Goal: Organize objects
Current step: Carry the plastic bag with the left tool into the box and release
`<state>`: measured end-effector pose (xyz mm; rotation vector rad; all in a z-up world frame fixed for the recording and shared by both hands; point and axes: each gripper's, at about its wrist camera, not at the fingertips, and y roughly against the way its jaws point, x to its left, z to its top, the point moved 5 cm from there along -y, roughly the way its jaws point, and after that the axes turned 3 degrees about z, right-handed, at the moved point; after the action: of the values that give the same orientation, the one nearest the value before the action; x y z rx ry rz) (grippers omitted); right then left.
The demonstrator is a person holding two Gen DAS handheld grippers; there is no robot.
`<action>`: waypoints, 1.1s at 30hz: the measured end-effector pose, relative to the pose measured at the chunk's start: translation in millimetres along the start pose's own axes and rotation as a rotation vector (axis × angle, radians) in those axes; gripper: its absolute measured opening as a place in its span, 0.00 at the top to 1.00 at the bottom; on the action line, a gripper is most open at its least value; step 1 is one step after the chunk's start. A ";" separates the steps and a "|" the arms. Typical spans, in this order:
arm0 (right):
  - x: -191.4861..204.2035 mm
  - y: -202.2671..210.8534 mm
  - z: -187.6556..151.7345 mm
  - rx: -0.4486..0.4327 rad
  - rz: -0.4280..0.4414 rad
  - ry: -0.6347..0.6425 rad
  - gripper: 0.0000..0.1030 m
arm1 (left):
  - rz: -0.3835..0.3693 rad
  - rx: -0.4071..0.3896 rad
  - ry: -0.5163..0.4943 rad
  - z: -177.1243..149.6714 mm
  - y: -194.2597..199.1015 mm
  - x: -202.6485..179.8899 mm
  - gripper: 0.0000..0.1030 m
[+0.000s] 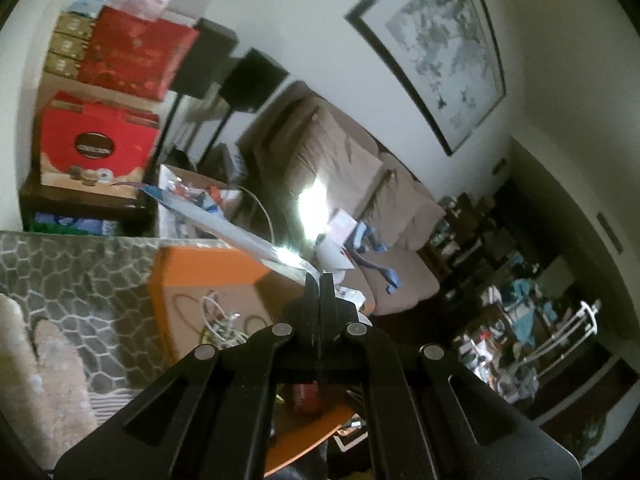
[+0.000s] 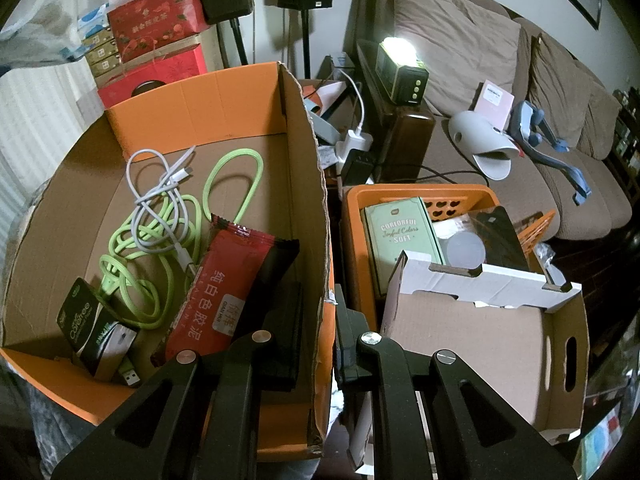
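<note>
Cables, a lime green one (image 2: pixel 160 240) tangled with a white one (image 2: pixel 160 176), sit inside the big orange cardboard box (image 2: pixel 240 92) beside a red snack packet (image 2: pixel 224 284). Right gripper (image 2: pixel 320 300) is clamped on that box's right wall. Left gripper (image 1: pixel 319 280) pinches a shiny clear plastic bag (image 1: pixel 224 220) up above the box.

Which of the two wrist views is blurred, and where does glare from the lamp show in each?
Left wrist view: smeared throughout, with lamp glare blooming white over the sofa. Right wrist view: sharp, though the lit lamp is blown out; straight edges bow near the fisheye rim.
</note>
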<state>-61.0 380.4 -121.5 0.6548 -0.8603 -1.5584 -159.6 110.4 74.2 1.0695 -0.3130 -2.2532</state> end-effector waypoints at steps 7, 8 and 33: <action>-1.1 0.1 -1.0 0.000 0.000 0.001 0.89 | -0.056 0.060 -0.031 -20.4 -34.4 -15.7 1.00; -1.0 0.2 -1.0 0.000 0.000 0.001 0.89 | -0.062 0.063 -0.037 -23.4 -37.8 -17.9 1.00; -1.0 0.1 -1.1 0.000 -0.001 0.001 0.89 | 0.018 0.302 0.033 -92.9 -112.9 41.9 1.00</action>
<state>-59.9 381.2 -122.1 0.6558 -0.8591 -1.5586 -157.5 176.9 -62.5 1.2478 -0.6628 -2.2155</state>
